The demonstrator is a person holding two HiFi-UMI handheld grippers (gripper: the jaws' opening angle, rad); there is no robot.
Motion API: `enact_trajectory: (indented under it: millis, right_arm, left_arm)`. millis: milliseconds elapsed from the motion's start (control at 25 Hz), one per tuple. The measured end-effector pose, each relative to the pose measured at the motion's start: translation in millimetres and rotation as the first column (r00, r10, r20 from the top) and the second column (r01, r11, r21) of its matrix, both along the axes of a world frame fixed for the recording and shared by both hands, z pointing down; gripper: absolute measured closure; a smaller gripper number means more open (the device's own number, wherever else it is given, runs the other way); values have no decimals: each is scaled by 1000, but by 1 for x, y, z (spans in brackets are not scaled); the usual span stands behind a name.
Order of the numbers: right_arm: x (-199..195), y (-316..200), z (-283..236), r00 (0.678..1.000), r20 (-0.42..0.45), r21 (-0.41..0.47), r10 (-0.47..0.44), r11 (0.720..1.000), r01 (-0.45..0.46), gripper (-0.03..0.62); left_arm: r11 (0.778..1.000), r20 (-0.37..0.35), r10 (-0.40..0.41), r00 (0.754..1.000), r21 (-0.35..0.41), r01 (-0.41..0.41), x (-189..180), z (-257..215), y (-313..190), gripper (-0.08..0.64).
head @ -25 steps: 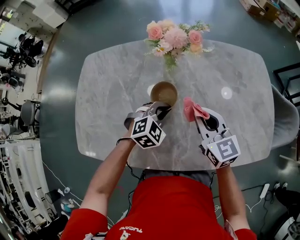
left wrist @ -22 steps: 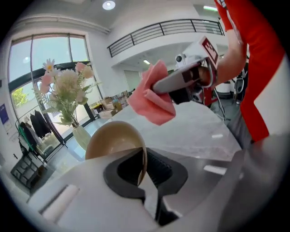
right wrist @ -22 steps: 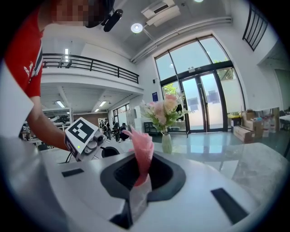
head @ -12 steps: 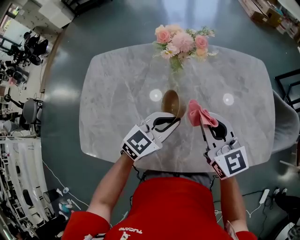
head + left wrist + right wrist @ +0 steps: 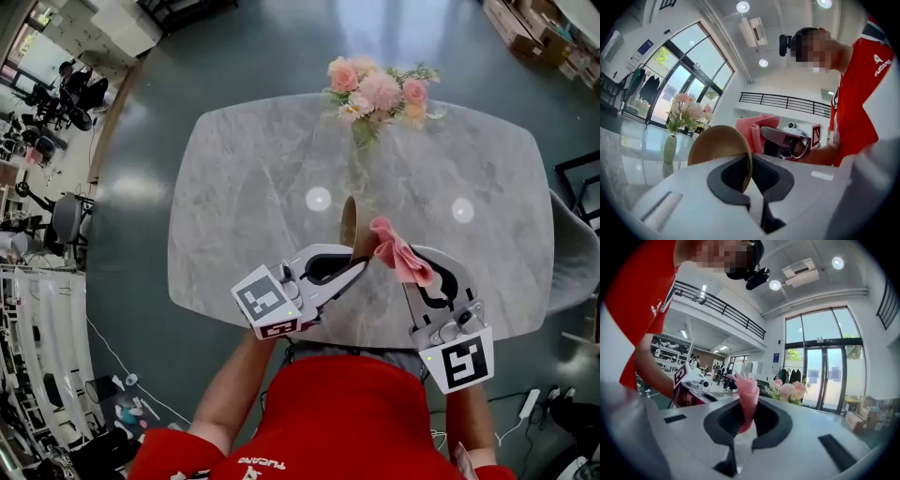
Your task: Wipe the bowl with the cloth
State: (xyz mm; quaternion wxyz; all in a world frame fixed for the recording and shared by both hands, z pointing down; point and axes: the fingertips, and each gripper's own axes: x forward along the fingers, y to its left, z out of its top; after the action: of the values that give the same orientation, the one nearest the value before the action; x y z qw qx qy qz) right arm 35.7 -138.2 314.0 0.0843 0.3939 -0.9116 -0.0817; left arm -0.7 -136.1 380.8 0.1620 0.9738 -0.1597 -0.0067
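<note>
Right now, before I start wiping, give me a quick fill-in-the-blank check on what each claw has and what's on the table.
1. The left claw is shut on the ____ of the bowl.
2. The right claw is shut on a cloth whose colour is ____.
3. On the table stands a vase holding ____.

Missing words: rim; pink; flowers.

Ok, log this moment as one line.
left hand-held gripper: shut on bowl rim | right hand-held gripper: shut on cloth | bowl on edge above table | cloth beside bowl
</note>
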Motion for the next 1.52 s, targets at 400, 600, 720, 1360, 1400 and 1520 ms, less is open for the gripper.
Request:
enact_trajectory:
  millis: [400,600,720,1360,1400,1520]
  right_arm:
    - [-30,11,0,989,-111,35,-97,994,102,571]
    - [-20,-8,1,992,-117,-1,-54,999,54,571]
    - [-24,1,-8,991,-100,-12,-84,996,83,571]
    - [-24,6,-25,973,-140,1,-186,982,188,571]
    - [-21,1,-19,974,-143,-21,-175,985,174,571]
    - [-12,-12,-4,983,-111,-99,-147,986,136,571]
  left_arm:
    - [997,-24,75,997,26,-74,-4,-15,21,548]
    - [991,-42,132,990,40,-130,-5,-22,30,548]
    - [990,-33,138,990,39,-137,-7,-22,28,548]
    - [958,-69,281,957,79,-276,-9,-41,53,548]
    - [953,-83,298,951,84,-291,-10,-45,56,548]
    - [944,-106,326,939,89,-318,-10,-50,61,548]
